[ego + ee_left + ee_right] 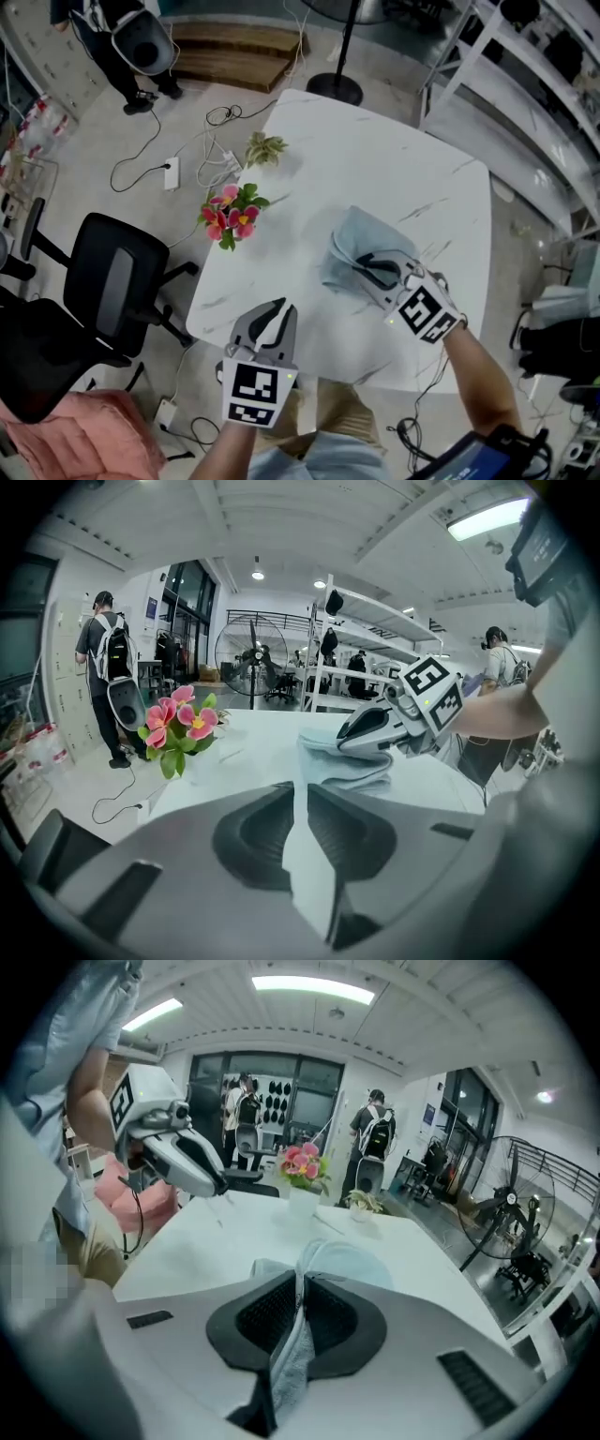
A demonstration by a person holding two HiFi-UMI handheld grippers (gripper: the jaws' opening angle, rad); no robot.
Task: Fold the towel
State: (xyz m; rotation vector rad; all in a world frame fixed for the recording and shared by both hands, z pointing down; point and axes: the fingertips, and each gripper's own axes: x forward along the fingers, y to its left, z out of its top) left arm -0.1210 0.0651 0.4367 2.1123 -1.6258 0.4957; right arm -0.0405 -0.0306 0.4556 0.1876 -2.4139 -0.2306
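Gripping the towel (354,246) with the right gripper (371,268): jaws pinched on a raised fold, cloth squeezed between the pads and trailing below them. Lying crumpled, pale blue, on the white table (375,159), toward its near right part, with the rest of the cloth bunched on the top ahead of the jaws. Hovering over the near edge, well apart from the towel, with the left gripper (276,311): jaws almost together, thin slit left between the tips, nothing in it, only tabletop seen through. Pointing both grippers forward and downward. Standing at the table's left edge: pink flowers (232,217), and beyond them a small green plant (265,148). Off the table, to the left: black chair (111,281) on the floor; farther off, a person (105,658) with a backpack, and a fan (251,656)
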